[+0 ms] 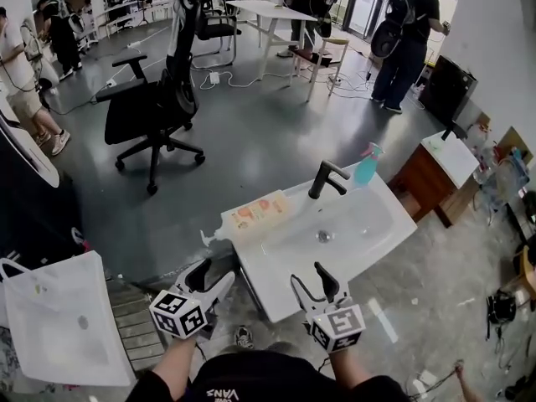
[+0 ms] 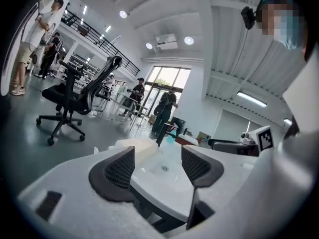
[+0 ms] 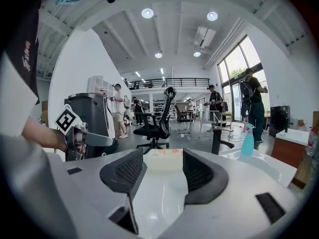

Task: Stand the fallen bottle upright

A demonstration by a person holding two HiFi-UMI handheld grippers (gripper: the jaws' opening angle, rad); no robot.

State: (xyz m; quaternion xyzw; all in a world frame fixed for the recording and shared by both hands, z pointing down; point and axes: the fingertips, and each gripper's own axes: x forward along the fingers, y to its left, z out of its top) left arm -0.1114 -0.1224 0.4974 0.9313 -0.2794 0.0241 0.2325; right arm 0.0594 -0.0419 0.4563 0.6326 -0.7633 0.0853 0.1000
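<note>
The fallen bottle (image 1: 255, 213) lay on its side along the far-left rim of the white sink (image 1: 368, 233), its pump head pointing left past the sink's corner. It was not yet stood up and neither claw touched it. The left gripper (image 1: 209, 280) hovered just off the sink's near-left corner. In the left gripper view its jaws stood apart and released, with nothing between them, only the basin and the pale bottle (image 2: 138, 144) beyond. The right gripper (image 1: 311, 281) hung over the sink's near rim. Its jaws were likewise spread wide and empty, and the bottle (image 3: 164, 159) showed farther off in line with the gap between them. Behind the basin stood a black faucet (image 1: 327, 178), with a teal spray bottle (image 1: 366, 165) upright just to its right. A black office chair (image 1: 155, 107) stood on the grey floor to the far left, well apart from the sink.
</note>
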